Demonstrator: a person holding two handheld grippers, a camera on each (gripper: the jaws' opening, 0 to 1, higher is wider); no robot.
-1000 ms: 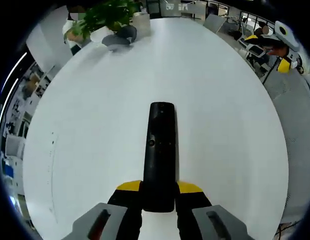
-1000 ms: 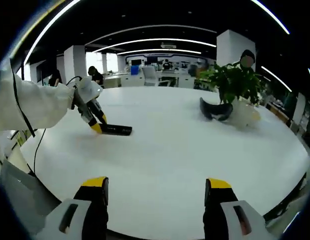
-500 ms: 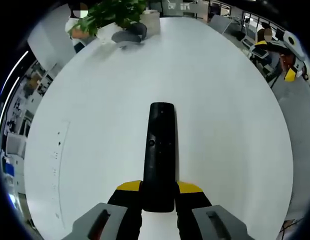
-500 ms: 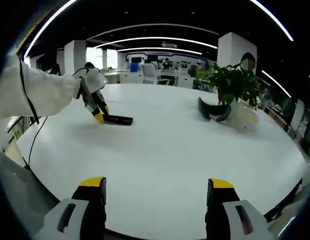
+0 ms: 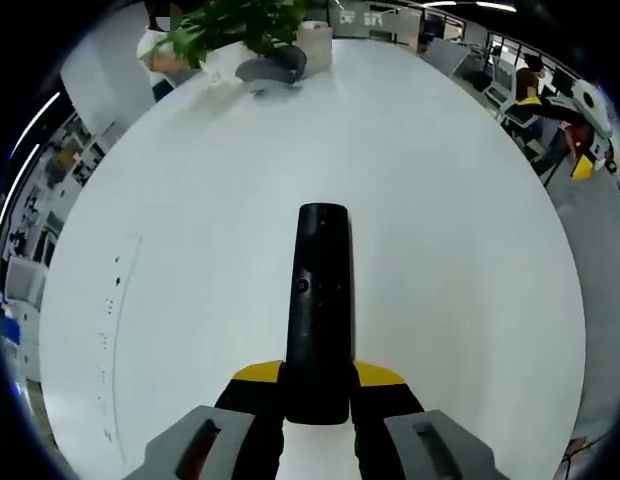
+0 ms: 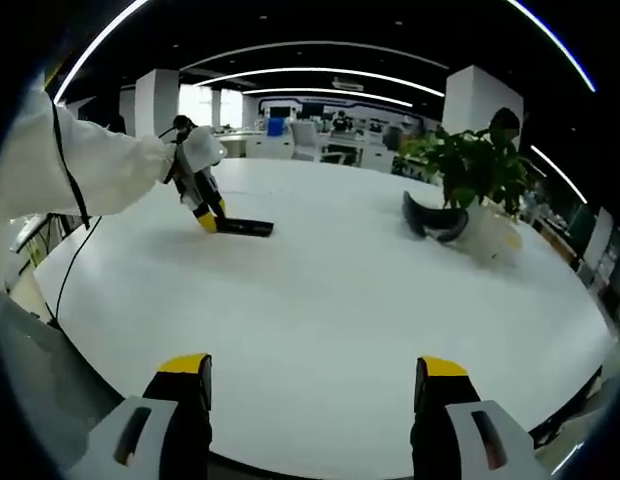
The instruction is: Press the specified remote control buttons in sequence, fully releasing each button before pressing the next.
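I am holding the black remote control (image 5: 320, 310) by its near end with my left hand-held gripper (image 5: 317, 392), whose yellow-tipped jaws are clamping it from both sides. In the left gripper view the remote is running straight away from the jaws, its button face turned up toward the camera, lying low over the white tabletop (image 5: 190, 250). At the far edge of that tabletop a potted plant (image 5: 240, 25) is standing with a dark curved object (image 5: 270, 68) just beside it.

My right hand-held gripper (image 6: 316, 390) is sitting well apart from the remote, its jaws spread wide with nothing between them, over the near edge of the tabletop. In the right gripper view I am seeing my left hand-held gripper across the tabletop to the left, below my white sleeve (image 6: 85, 175), with the remote sticking out from its tip and its far end touching or nearly touching the surface; I cannot tell which. The plant is standing far off to the right.
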